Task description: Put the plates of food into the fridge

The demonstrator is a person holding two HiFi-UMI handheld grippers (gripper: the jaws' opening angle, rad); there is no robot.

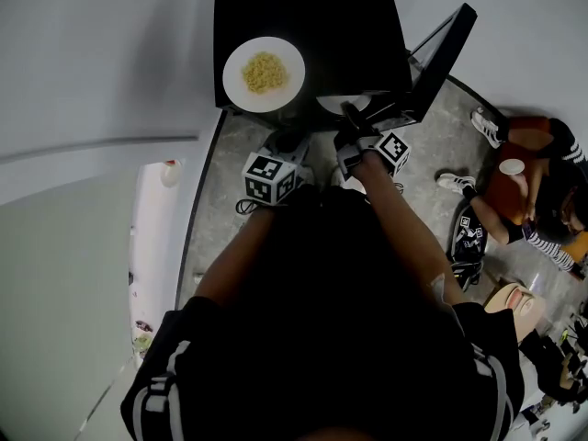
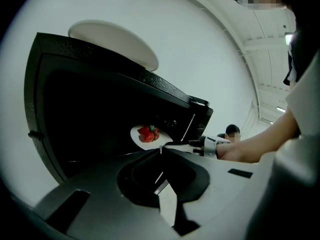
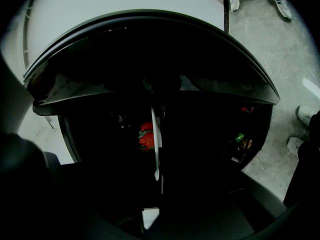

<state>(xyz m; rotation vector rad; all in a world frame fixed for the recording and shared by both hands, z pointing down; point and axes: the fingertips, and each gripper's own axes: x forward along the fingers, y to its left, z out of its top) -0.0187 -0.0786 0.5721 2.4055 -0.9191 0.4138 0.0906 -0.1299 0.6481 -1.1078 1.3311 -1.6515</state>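
Note:
A white plate of strawberries (image 2: 149, 136) is held level just inside the open black fridge (image 1: 308, 26). My right gripper (image 1: 350, 114) is shut on its near rim. In the right gripper view the plate (image 3: 157, 146) shows edge-on with the strawberries (image 3: 146, 137) to its left, against the dark inside of the fridge. A second white plate with yellow noodles (image 1: 265, 73) rests on top of the fridge. My left gripper (image 2: 161, 150) is shut and empty. It hangs low in front of the fridge, left of the right gripper (image 2: 197, 145).
The fridge door (image 1: 442, 55) stands open to the right, with small items on its shelf (image 3: 242, 141). A person in striped socks (image 1: 528, 186) sits on the grey floor to the right. A white wall runs along the left.

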